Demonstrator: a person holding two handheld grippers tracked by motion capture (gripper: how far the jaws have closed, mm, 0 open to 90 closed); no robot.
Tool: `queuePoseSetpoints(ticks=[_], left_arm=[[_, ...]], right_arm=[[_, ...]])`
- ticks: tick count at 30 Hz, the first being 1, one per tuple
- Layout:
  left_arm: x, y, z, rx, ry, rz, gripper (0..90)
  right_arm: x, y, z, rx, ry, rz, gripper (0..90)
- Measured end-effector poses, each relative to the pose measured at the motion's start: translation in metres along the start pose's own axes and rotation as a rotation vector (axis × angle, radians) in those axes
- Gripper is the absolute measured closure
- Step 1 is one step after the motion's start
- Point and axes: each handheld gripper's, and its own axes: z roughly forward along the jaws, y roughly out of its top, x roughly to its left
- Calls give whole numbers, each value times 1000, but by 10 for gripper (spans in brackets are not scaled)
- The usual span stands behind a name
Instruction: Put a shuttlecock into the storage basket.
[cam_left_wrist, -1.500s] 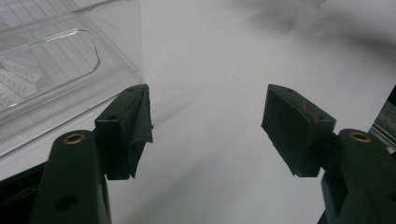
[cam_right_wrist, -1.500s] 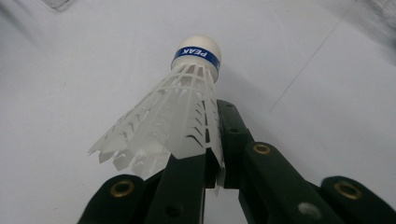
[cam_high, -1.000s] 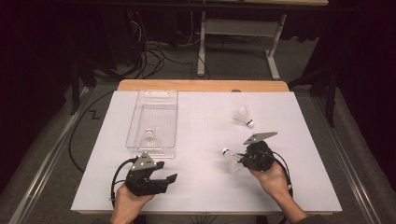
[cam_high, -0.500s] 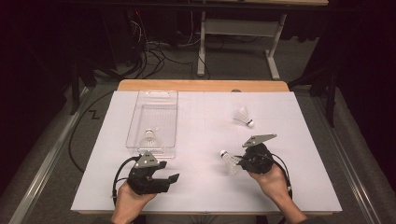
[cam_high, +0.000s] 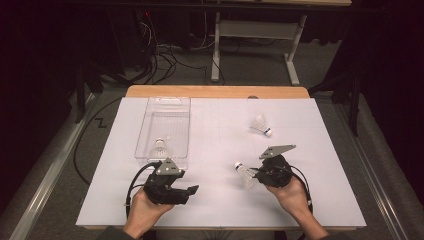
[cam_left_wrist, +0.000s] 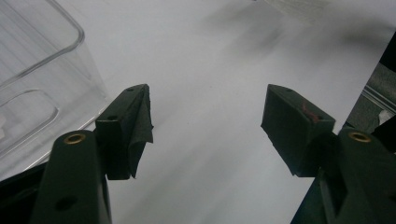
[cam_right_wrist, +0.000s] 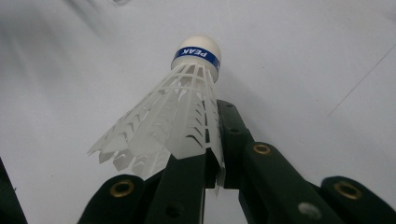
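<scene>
My right gripper (cam_high: 253, 174) is shut on the skirt of a white plastic shuttlecock (cam_high: 244, 172), low over the paper at the front right. In the right gripper view the shuttlecock (cam_right_wrist: 173, 121) points its blue-banded cork away from me, and its skirt is pinched between the jaws of my right gripper (cam_right_wrist: 212, 140). My left gripper (cam_high: 187, 188) is at the front left, just before the clear box (cam_high: 169, 101). Seen in the left gripper view, the left gripper (cam_left_wrist: 205, 116) stands open with nothing between its pads.
Inside the clear box, at its near end, lies a second shuttlecock (cam_high: 159, 147). A third shuttlecock (cam_high: 261, 124) lies on the white paper (cam_high: 215, 130) at the back right. A corner of the box (cam_left_wrist: 42, 70) is close on the left in the left gripper view.
My left gripper has shifted a little to the right and risen slightly. The right gripper and its shuttlecock have stayed put.
</scene>
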Motion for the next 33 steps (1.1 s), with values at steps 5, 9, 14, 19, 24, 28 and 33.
queuePoseSetpoints(ticks=[5, 9, 14, 19, 24, 28, 33], left_arm=[[-2, 6, 3, 24, -3, 15, 332], [-3, 10, 6, 30, -6, 14, 324], [-5, 14, 10, 42, -10, 21, 315], [-7, 20, 12, 55, -16, 35, 307], [-10, 24, 17, 63, -15, 45, 301], [-11, 28, 21, 74, -18, 55, 297], [-11, 32, 24, 88, -16, 66, 296]], right_arm=[[0, 0, 0, 1, 3, -8, 900], [2, 1, 1, 6, 7, -18, 900], [4, 1, 2, 8, 16, -28, 900], [6, 3, 3, 11, 24, -41, 900], [8, 4, 4, 10, 32, -47, 900], [8, 5, 4, 15, 39, -51, 900], [9, 6, 5, 18, 45, -60, 900]])
